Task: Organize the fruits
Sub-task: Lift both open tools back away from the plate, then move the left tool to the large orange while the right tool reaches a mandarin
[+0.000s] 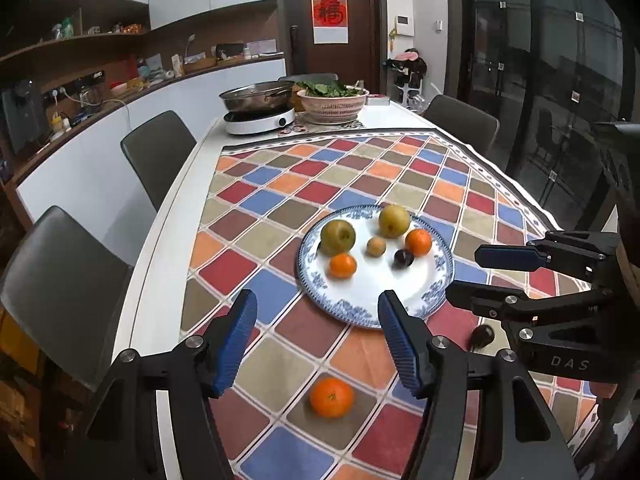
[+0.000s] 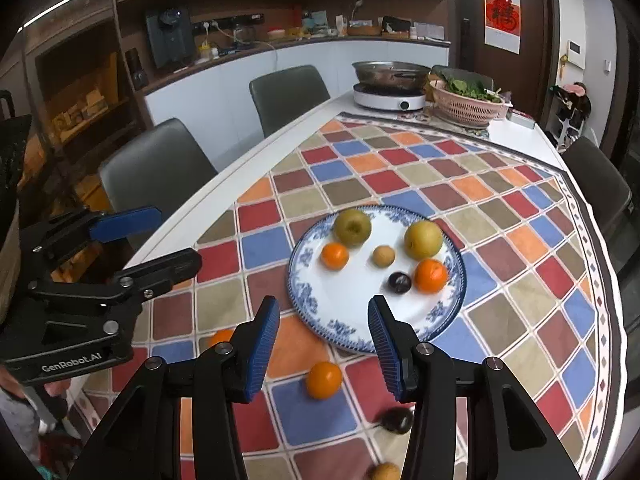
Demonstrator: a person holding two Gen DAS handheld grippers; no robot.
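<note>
1. Left gripper (image 1: 318, 344) hangs above the checked cloth (image 1: 280, 184) on the worktop (image 1: 176, 216) — its blue-padded fingers (image 1: 236, 344) stand released, nothing between them.
2. Right gripper (image 2: 324, 346) is just beside it, fingers (image 2: 262, 348) spread apart and empty too.
3. The blue-and-white plate (image 2: 320, 320) sits mid-cloth, just beyond both grippers.
4. On the plate: two yellow-green pears (image 2: 353, 227) at the far side, a tangerine (image 2: 335, 256) on the left, another tangerine (image 2: 431, 276) on the right, a small tan fruit (image 2: 384, 256) in the middle and a dark plum (image 2: 400, 282) touching the right tangerine.
5. Off the plate, on the near cloth — a loose tangerine (image 2: 324, 380), a second dark plum (image 2: 397, 420) to its right, and a small tan fruit (image 2: 383, 472) at the bottom edge of the right view.
6. One more orange fruit (image 2: 221, 337) peeks out behind the right gripper's left finger; too hidden to name exactly.
7. Far end of the worktop: a steel pan on an induction cooker (image 1: 260, 122) and a pink basket of greens (image 1: 332, 104).
</note>
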